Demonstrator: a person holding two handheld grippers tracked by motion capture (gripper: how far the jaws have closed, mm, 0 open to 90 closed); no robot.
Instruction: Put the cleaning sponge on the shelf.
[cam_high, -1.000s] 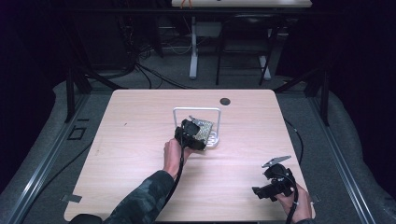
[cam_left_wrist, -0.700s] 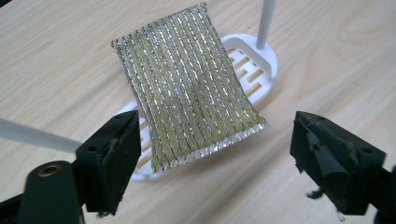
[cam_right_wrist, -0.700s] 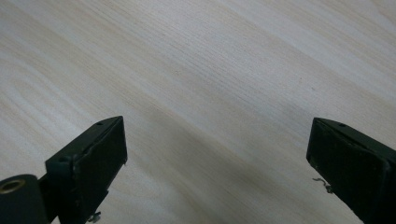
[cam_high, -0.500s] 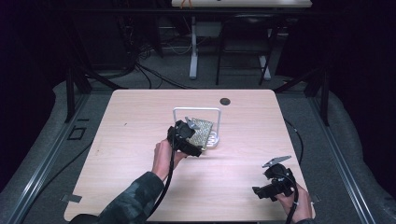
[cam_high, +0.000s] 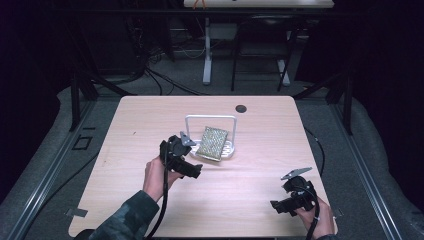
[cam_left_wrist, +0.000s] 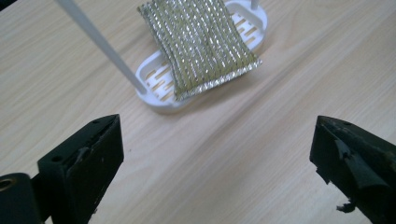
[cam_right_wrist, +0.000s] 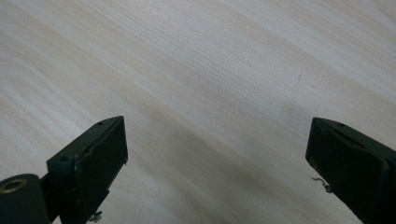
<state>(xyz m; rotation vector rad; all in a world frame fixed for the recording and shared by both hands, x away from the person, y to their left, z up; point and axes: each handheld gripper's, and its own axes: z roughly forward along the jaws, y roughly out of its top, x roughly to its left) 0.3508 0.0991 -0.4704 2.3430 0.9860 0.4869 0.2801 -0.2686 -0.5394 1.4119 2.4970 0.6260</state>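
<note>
In the high view, a white slotted plastic oval tray with a white wire hoop handle stands near the middle of the pale wood-grain worktop, and a glittery gold-and-silver rectangular scouring pad lies across the tray, its near edge hanging past the tray's rim. The left tool is held just to the near left of the tray, apart from it, with the person's left hand behind it. The right tool sits well away from the tray, at the worktop's near right corner. A small dark round hole lies beyond the tray. In the left gripper view, the left tool is released, jaws spread wide with bare wood between them, and the pad and tray lie just ahead. In the right gripper view, the right tool is likewise spread wide over bare worktop.
</note>
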